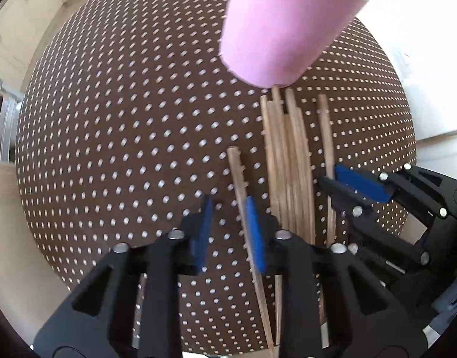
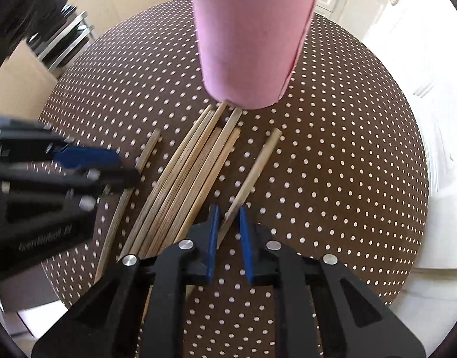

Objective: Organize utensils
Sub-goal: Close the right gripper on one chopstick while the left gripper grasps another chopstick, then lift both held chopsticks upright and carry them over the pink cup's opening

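A pink paper cup (image 1: 282, 24) (image 2: 249, 44) stands on the brown dotted tablecloth (image 1: 124, 119) (image 2: 333, 149), with chopstick ends showing above its rim in the right wrist view. Several wooden chopsticks (image 1: 291, 164) (image 2: 186, 176) lie bundled in front of it. One chopstick (image 1: 237, 179) lies apart on the left, between the pads of my left gripper (image 1: 230, 234) (image 2: 124, 170). It rests against the right pad and a gap remains on the other side. Another single chopstick (image 2: 258, 167) (image 1: 325, 137) runs between the narrow pads of my right gripper (image 2: 230, 238) (image 1: 333, 188), which is shut on it.
The round table's edge curves close on both sides. A cardboard box (image 2: 19, 83) and a metal rack (image 2: 64, 38) stand beyond the left edge. White kitchen cabinets (image 2: 362, 9) and pale floor (image 2: 431, 119) lie behind and to the right.
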Available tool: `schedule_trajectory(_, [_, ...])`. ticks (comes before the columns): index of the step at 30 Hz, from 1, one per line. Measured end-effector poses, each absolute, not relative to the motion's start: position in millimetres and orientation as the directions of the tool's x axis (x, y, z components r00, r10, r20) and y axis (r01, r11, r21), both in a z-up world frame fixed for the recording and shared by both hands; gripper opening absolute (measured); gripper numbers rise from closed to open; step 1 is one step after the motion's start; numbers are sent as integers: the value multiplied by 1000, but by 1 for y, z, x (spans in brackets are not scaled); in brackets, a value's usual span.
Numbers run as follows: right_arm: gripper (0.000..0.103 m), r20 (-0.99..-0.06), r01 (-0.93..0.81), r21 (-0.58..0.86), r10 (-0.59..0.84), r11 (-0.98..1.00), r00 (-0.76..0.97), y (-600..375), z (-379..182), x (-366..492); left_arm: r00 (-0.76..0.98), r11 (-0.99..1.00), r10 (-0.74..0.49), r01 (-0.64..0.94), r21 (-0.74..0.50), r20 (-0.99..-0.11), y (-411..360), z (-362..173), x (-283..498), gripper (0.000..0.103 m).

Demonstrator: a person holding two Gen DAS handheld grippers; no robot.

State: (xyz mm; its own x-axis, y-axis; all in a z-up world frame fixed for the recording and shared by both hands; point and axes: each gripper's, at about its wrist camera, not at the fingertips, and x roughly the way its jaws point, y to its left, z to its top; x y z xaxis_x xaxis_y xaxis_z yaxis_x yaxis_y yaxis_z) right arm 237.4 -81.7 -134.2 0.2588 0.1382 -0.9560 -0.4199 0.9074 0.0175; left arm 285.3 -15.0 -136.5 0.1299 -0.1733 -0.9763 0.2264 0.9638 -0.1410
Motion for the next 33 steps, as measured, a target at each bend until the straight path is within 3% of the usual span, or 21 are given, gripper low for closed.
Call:
schedule_trajectory(2, [8,-955,-438,12,140,899,261,-80,-135,232,155,964,-140,247,-99,-978,-20,-139,285,10])
schedule_trajectory(25, [7,-956,-448,37,162,893,244,-94,-130,255,174,966,-106,253,-60,-979,-12,-135,264,11])
schedule_trajectory(33, [4,-948,-405,108,216,908,232,-105,-126,259,189,967,-85,253,-36,-978,-22,-133,265,7])
